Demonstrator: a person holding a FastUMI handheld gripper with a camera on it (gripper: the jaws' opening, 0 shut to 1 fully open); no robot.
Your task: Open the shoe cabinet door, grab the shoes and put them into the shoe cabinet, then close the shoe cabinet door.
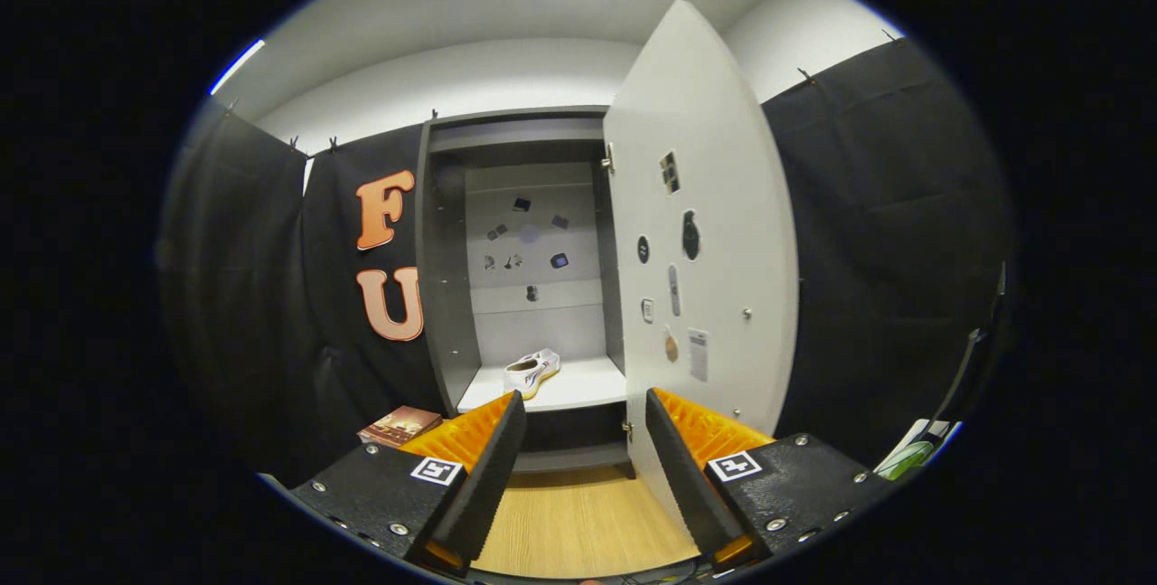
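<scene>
Shoe cabinet standing open against the cloth wall, well beyond the fingers. Door swung wide out toward the camera on the right, inner face dotted with small stickers, lower edge just behind the right finger. Risk here, by judgement: swinging the door from too near the hinge, so slipping off the edge, or pushing too fast and slamming it. Wooden floor bare between the fingers. Gripper hanging empty, fingers spread apart, nothing between them. Book lying on the floor left of the cabinet, near enough to be knocked on a wide sweep. Shoe resting on the bottom shelf, toward its front edge; possibly clipped by the closing door if overhanging, though hard to tell.
</scene>
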